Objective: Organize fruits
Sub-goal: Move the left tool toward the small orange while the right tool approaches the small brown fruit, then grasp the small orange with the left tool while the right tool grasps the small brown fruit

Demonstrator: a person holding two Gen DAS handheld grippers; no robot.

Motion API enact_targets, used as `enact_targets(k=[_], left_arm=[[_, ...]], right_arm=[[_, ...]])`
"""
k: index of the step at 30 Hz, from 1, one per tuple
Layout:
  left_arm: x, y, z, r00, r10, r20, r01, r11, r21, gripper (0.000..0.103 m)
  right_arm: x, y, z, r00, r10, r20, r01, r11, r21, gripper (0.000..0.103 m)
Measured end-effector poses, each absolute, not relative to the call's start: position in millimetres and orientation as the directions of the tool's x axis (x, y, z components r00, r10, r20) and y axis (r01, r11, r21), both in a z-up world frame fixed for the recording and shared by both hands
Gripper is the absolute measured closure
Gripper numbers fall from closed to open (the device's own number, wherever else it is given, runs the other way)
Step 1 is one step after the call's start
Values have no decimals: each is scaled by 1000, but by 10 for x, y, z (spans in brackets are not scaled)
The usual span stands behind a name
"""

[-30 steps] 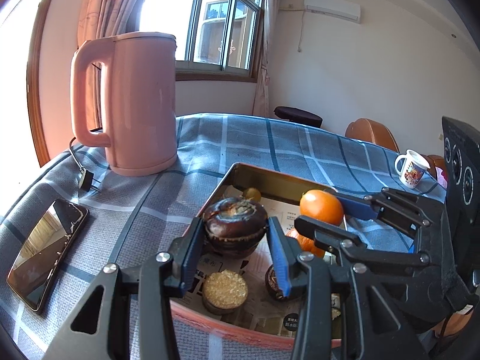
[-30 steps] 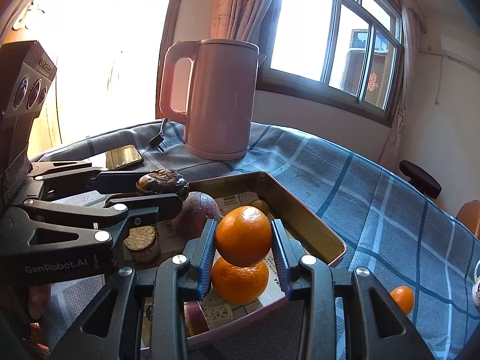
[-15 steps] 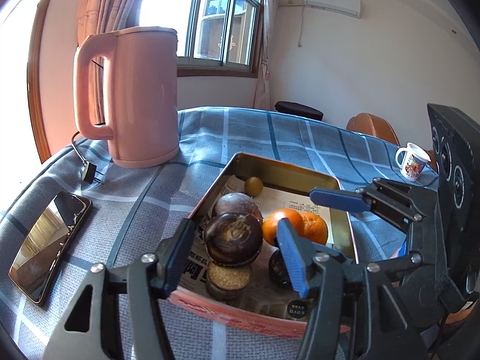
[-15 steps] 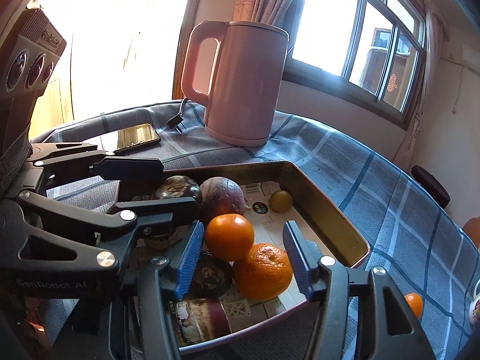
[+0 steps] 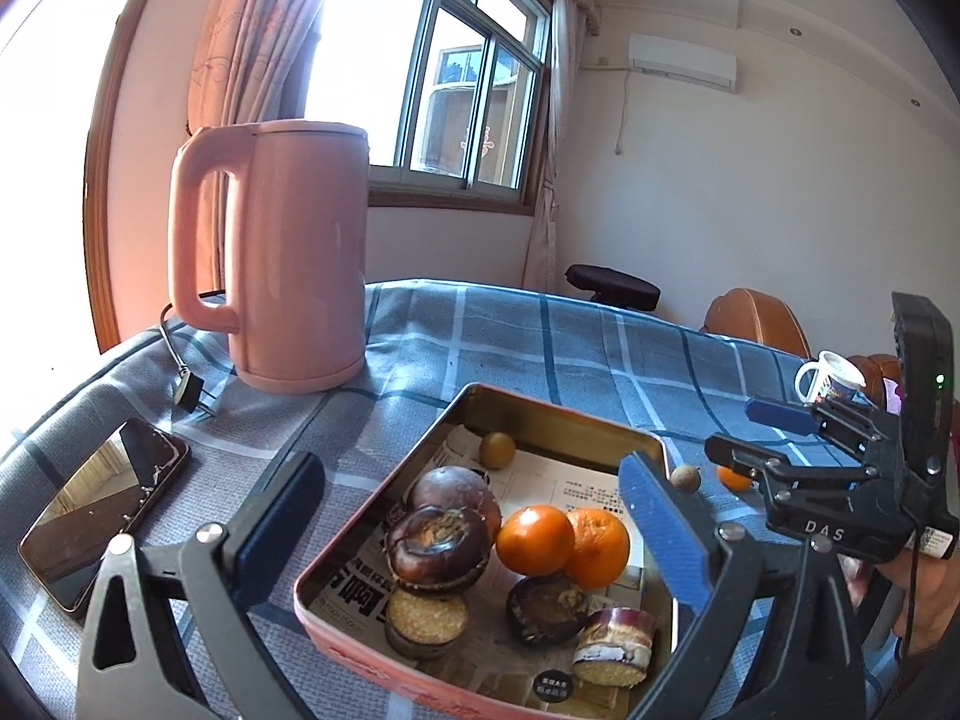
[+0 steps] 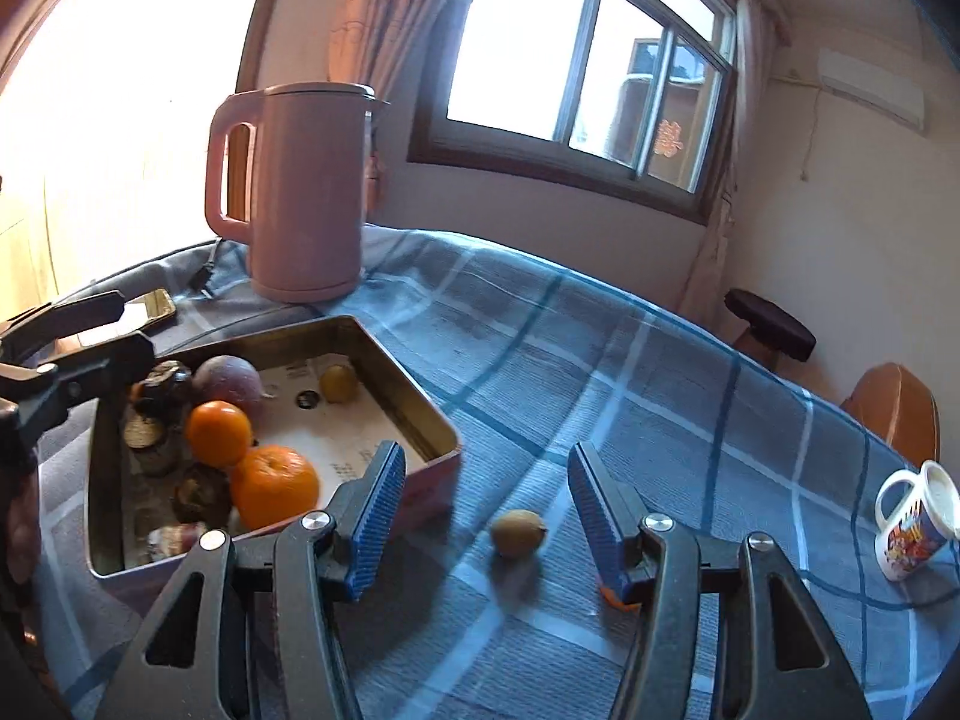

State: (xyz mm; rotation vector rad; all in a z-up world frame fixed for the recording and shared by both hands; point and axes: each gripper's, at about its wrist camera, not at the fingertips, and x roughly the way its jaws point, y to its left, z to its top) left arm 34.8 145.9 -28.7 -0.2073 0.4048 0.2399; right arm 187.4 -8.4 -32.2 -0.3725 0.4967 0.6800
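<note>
A blue plaid tablecloth point(image 6: 600, 372) carries a pink kettle point(image 5: 282, 264) and a metal tray point(image 5: 576, 432). The left gripper point(image 5: 468, 528) hangs over the tray's near end, its jaws opening wide around nothing. In the tray lie two oranges point(image 5: 564, 540) beside dark round fruits point(image 5: 438, 546). The right gripper point(image 6: 480, 504) stands open over the cloth, with a small brown fruit point(image 6: 517, 533) lying loose between its blue fingers point(image 6: 378, 516)
</note>
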Motion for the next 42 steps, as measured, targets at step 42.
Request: enact_targets(k=[42], left_arm=[[1621, -39, -268, 835, 12, -551, -24, 1000, -14, 0]], right_arm=[[2376, -1516, -483, 750, 301, -589, -379, 925, -10, 72]])
